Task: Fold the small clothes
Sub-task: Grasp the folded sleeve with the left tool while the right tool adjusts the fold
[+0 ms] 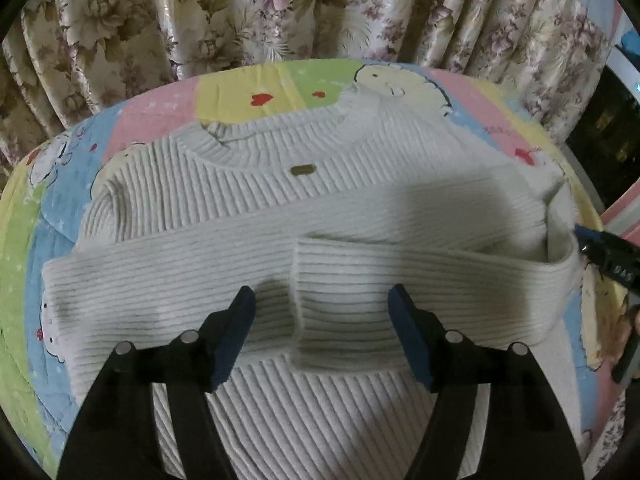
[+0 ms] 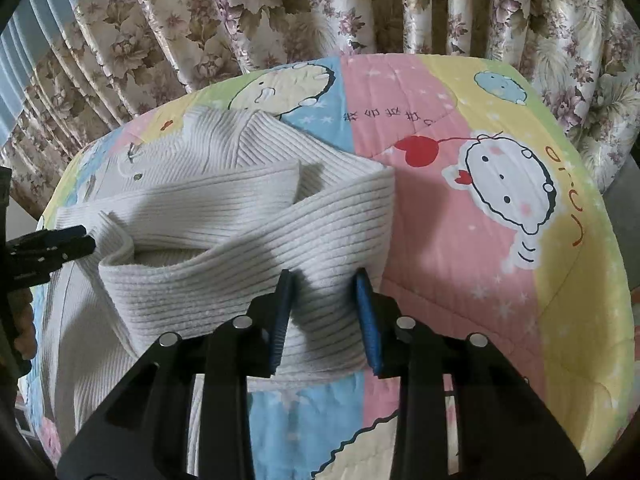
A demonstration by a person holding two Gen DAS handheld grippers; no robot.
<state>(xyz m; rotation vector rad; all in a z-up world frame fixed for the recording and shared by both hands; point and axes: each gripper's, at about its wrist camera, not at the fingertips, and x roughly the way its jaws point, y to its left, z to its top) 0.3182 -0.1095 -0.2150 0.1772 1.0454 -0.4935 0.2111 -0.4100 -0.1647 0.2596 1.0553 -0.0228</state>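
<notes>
While your left gripper (image 1: 322, 300) hangs with its fingers spread wide above the folded sleeve cuff, clamping nothing, your right gripper (image 2: 325, 280) pinches the sleeve's bend at the sweater's right edge. Your white ribbed sweater (image 1: 224, 200) lies flat on the cartoon quilt (image 2: 460, 240), collar far, floral curtain (image 1: 280, 8) beyond

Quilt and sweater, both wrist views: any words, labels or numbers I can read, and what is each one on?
"un-un": my best reading of the red letters on the quilt's yellow patch, running sideways, partly cut off.
Dark handwritten-style characters on the quilt's pink patch: upside down, unreadable.
Small metal tag on the white sweater: too small to read.
White marks on the right gripper: blurred.
</notes>
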